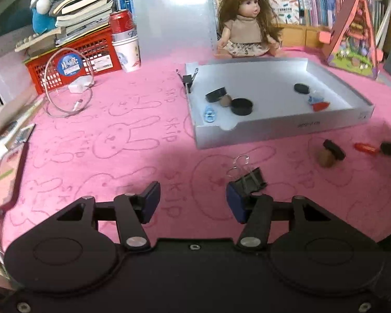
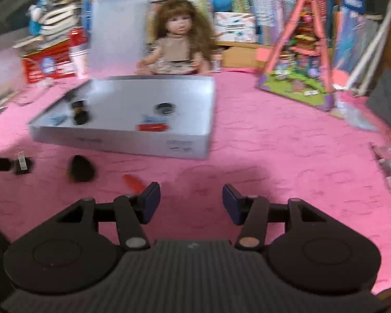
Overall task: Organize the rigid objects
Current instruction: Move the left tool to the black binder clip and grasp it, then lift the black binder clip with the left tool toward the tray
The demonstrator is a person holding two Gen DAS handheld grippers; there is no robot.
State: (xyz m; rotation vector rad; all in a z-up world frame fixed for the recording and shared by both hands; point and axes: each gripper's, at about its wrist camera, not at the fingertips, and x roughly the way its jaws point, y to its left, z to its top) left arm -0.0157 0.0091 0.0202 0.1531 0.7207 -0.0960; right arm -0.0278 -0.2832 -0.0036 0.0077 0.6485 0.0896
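1. Your left gripper [image 1: 193, 203] is spread wide and holds nothing. The black metal binder clip with silver wire handles [image 1: 247, 178] lies on the pink bunny-print cloth [image 1: 104, 140], just beside the inner edge of your right-hand finger, not between the two pads.
2. Shift that gripper toward the clip so the clip's black body sits centred between the pads, then close on the body, not the springy wire loops.
3. Your right gripper [image 2: 191, 203] is also wide and empty; the small red plastic piece [image 2: 133, 181] lies just past its left finger. Centre on it before closing.
4. Farther out, a brown nut-shaped piece with a black disc [image 1: 330, 153] waits on the cloth.
5. Beyond, the shallow grey cardboard tray [image 1: 281, 131] already holds black discs and small pieces; lift clear over its front wall.
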